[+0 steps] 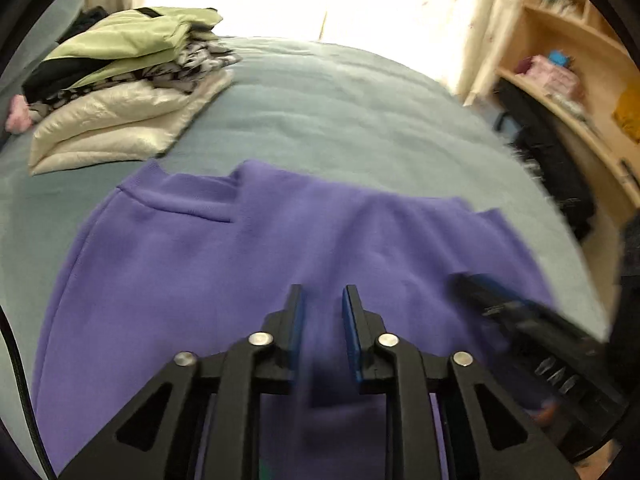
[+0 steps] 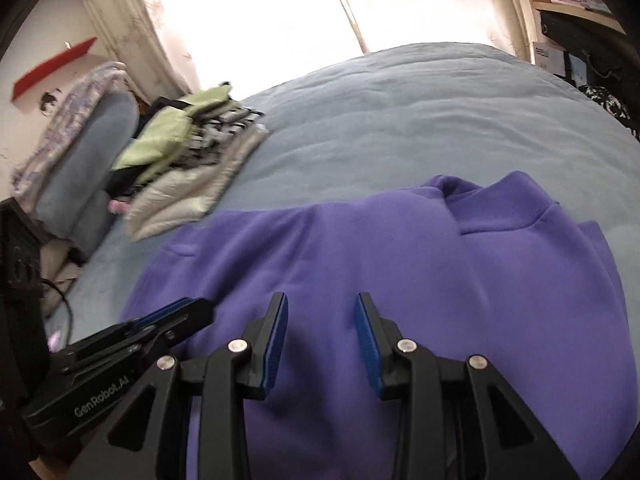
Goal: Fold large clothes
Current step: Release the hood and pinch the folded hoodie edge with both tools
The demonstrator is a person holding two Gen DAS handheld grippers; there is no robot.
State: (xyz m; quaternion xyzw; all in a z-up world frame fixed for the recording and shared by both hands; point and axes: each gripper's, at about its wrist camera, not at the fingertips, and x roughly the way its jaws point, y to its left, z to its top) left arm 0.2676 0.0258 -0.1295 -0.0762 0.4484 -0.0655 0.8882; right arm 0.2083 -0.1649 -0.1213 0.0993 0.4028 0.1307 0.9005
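Purple sweatshirt (image 1: 248, 256) lies spread on the blue-grey bedspread (image 1: 328, 108), filling the near half of both wrist views. Its ribbed collar (image 2: 496, 208) sits at about 1 o'clock in the right view, and a banded edge shows at about 10 o'clock in the left view.

Handling, as a judgement: thick fleece, soft, limp, moderately heavy for cloth. It should drape and sag rather than hold an edge, and it should not slip much on the bedspread. Take hold at doubled, firmer parts: collar rib, hem band, shoulder seam. A pinch mid-panel will likely only tent the cloth.

Your left gripper (image 1: 322, 292) hangs over the fabric with a narrow gap between the blue pads. Nothing is between them. From the right view, at about 8 o'clock, its fingers look nearly together.

Your right gripper (image 2: 322, 300) stands partly open, wider than the left, and is also empty, with cloth below it. Whether the tips touch the cloth, I cannot tell.

Folded pile (image 1: 120, 88) sits at about 10 o'clock, well apart from the sweatshirt. Wooden shelves (image 1: 580, 60) stand at 2 o'clock, beside the bed.
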